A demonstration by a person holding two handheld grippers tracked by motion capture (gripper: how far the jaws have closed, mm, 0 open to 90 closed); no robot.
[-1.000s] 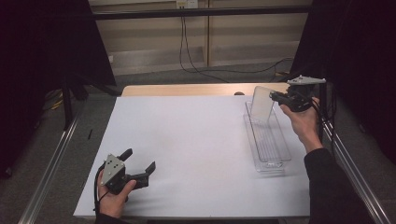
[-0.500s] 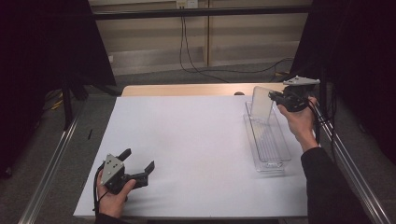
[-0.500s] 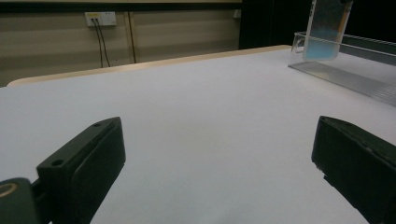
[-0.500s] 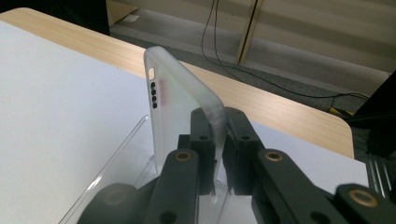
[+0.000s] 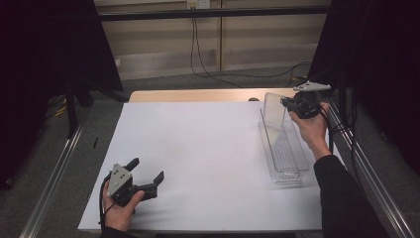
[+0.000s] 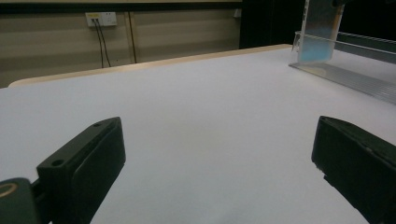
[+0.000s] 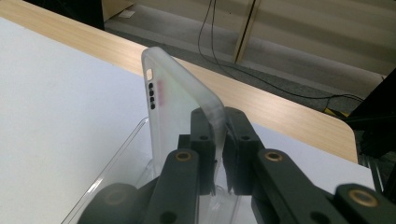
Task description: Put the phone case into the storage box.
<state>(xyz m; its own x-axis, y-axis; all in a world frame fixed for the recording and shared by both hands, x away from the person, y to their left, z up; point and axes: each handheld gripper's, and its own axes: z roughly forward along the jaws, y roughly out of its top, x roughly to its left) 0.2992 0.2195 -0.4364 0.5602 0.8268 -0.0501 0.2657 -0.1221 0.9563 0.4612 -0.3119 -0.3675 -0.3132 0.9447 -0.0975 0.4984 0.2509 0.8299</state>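
A translucent phone case (image 7: 180, 100) is clamped by its edge between the jaws of the right hand-held gripper (image 5: 292, 103), which are closed tightly upon it. The case is held upright, above the far end of a clear plastic tray (image 5: 285, 171). The tray is seen lying lengthwise on the white sheet (image 5: 208, 158) that covers the bench, along the sheet's right edge. The left hand-held gripper (image 5: 148, 178) is rested on the sheet well apart from the tray, near the sheet's front left corner; its jaws are spread wide, and nothing is seen between them. A strip of bare wooden bench (image 5: 198, 95) is noted beyond the tray's far end.
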